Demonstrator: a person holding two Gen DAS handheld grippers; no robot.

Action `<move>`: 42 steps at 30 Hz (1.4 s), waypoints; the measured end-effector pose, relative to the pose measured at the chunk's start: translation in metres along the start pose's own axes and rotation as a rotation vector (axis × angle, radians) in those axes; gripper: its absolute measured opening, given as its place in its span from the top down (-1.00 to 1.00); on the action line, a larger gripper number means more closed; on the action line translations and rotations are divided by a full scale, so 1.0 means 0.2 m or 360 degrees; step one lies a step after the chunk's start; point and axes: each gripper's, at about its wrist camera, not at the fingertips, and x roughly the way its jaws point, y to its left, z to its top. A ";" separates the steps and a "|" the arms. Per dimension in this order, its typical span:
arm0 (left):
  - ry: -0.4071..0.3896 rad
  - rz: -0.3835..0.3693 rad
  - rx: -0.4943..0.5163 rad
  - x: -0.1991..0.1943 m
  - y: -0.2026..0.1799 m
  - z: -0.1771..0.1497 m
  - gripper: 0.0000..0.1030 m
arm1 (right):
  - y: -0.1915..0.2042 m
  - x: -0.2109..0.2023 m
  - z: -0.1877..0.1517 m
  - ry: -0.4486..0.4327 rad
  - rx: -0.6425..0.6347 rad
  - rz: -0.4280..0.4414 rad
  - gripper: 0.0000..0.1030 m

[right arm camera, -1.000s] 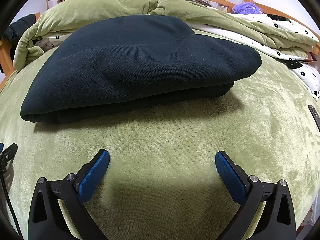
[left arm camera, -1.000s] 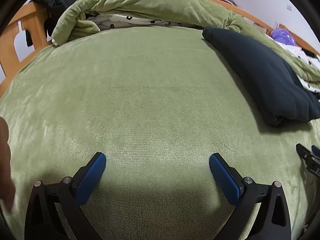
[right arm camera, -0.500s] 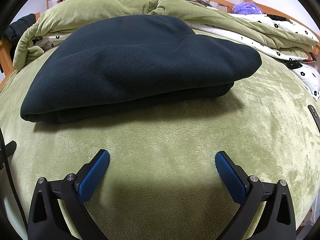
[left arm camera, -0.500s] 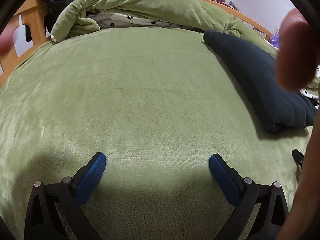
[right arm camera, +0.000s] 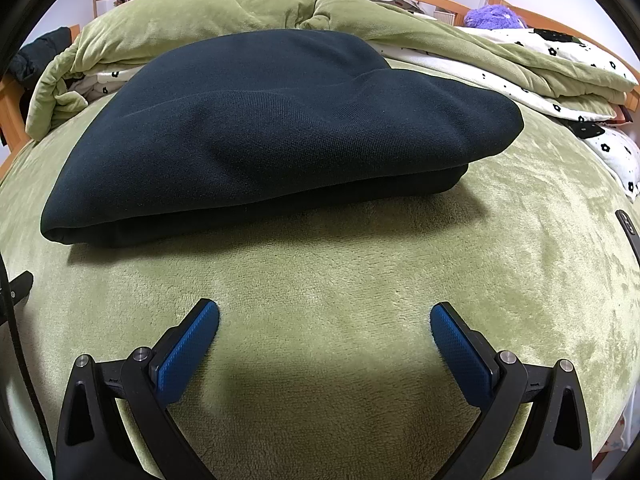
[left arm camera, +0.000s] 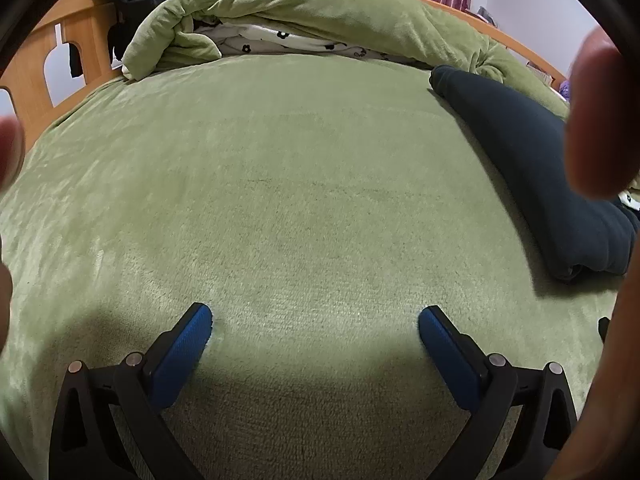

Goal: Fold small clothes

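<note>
No text, label, brand or number can be read anywhere here.

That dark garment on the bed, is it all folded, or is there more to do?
It looks done: the dark garment lies in a neat layered fold on the green blanket. Nothing is in hand: the right claw and left claw are both open and empty, resting over bare blanket. No other loose small clothes show, so what is left, if anything, cannot be told.

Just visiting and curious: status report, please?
Left gripper and right gripper open, empty. Dark garment lies folded on green blanket. Blurred fingers crowd left camera.
</note>
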 end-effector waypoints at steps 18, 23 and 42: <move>-0.0025 0.0022 0.0020 -0.03 -0.03 -0.03 -1.00 | 0.00 0.00 0.00 0.0000 0.0000 0.0000 -1.00; -0.0060 0.0044 0.0060 -0.05 -0.05 -0.04 -1.00 | 0.00 0.00 0.00 0.0000 0.0000 0.0000 -1.00; -0.0039 0.0024 0.0041 -0.04 -0.03 -0.04 -1.00 | 0.00 0.00 0.00 0.0000 0.0000 0.0000 -1.00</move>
